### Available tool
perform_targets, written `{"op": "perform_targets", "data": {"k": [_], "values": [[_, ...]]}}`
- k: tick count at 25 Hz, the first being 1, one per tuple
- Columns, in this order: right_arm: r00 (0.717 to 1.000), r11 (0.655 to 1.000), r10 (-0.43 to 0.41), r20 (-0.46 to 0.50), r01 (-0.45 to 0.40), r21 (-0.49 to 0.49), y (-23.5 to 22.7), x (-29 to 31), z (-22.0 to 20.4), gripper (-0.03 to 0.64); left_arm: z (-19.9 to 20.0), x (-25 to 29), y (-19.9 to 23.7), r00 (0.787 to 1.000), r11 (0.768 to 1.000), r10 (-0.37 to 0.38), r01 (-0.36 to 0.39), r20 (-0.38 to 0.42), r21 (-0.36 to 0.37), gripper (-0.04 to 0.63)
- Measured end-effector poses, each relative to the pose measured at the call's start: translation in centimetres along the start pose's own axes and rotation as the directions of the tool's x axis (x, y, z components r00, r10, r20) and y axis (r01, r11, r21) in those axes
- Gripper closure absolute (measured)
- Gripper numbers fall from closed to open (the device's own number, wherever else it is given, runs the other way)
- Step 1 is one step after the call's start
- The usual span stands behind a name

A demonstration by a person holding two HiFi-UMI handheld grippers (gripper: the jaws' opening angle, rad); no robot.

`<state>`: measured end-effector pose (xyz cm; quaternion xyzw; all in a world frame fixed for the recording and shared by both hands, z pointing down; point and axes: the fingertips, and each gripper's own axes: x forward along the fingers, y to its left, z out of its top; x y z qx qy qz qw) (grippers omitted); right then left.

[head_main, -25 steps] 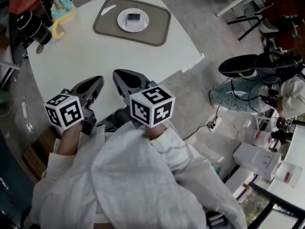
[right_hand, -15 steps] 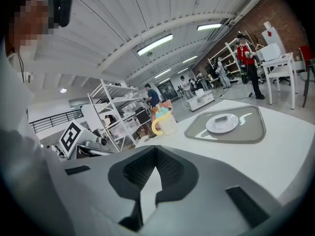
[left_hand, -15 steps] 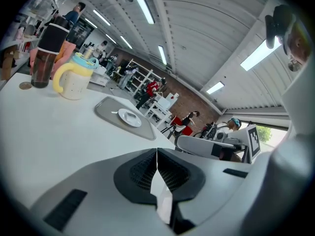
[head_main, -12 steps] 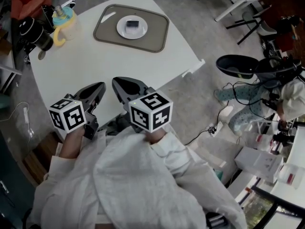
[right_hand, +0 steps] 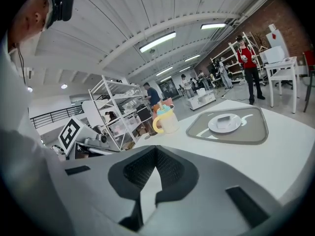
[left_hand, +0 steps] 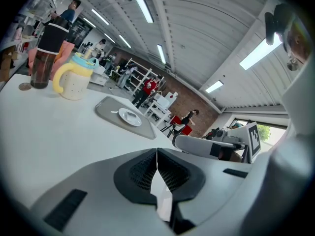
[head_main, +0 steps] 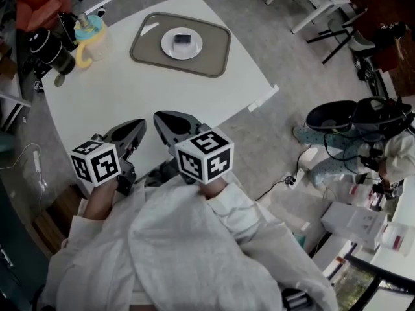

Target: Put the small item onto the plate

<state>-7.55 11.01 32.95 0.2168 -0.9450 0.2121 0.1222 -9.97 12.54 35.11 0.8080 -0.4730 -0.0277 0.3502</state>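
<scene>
1. Small item: dark, flat-ish, lying on the white plate, approx. mid-plate. Well ahead of both grippers, out past their tips, w/ nothing touching it.
2. Plate itself on a grey tray w/ rounded corners, at the far side of the white table from the tools. In right gripper view, ahead and to the right of the jaws; in left gripper view, ahead and slightly left.
3. Left gripper: jaws pressed together, pads meeting along one line, nothing between. Held over the near table edge, close to the person's body, pointing twd. the tray.
4. Right gripper: likewise closed tight and empty. Just beside the left one, tips near each other but apart, aimed the same way.
5. Further out, left of the left gripper at the far corner: cup w/ yellow handle and blue lid, dark bottle beside it. Neither looks part of the job.
6. Progress, judged from the layout: goal looks met, w/ item on plate and both tools clear of it, back at the near edge. No other small item visible on the table to move. Prob. nothing left but to keep the grippers parked. Can't tell from here whether the item sits fully flat.
</scene>
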Motion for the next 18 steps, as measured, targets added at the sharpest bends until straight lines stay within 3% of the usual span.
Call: {"op": "perform_targets", "data": {"k": [18], "values": [[1.000,0.999,-0.015,-0.027,0.014,-0.036,0.0,1.2,0.0,0.601,-0.3,-0.2,1.0,1.000,1.000,-0.010,0.010,-0.012,-0.006,0.583]]}}
